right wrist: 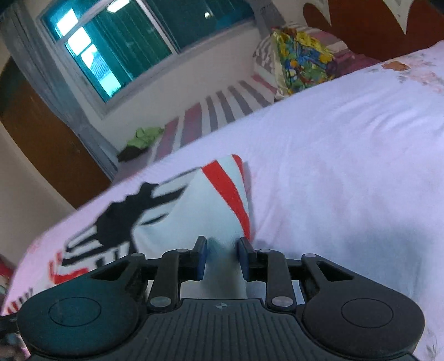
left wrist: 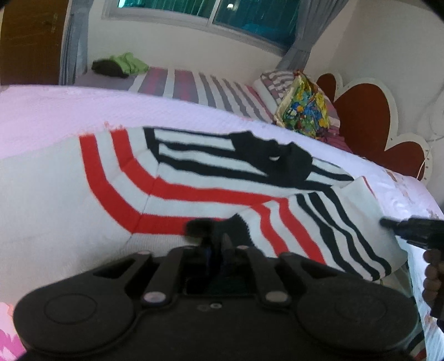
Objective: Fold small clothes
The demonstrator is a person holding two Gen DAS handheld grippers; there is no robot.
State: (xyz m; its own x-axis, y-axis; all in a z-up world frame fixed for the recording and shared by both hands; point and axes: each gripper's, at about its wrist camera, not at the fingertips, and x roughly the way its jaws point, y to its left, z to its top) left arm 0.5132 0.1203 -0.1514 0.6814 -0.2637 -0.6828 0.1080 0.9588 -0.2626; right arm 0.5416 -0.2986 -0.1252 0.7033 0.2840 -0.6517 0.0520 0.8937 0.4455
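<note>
A small white knit sweater (left wrist: 194, 177) with red and black stripes and a black collar lies spread on the pale bedspread (left wrist: 41, 111). My left gripper (left wrist: 219, 244) is shut on the sweater's dark near edge. In the left wrist view my right gripper (left wrist: 388, 223) reaches in from the right and touches the sweater's right sleeve. In the right wrist view the right gripper (right wrist: 220, 258) has its blue pads (right wrist: 201, 261) a little apart with white sweater fabric (right wrist: 211, 211) between them; the sleeve rises in a fold ahead of it.
A second bed with a striped sheet (left wrist: 194, 83) lies beyond. On it are a colourful pillow (left wrist: 302, 108), a striped pillow (left wrist: 272, 80) and green and dark clothes (left wrist: 119, 65). A red and white headboard (left wrist: 369, 119) stands on the right. A window (left wrist: 222, 14) is behind.
</note>
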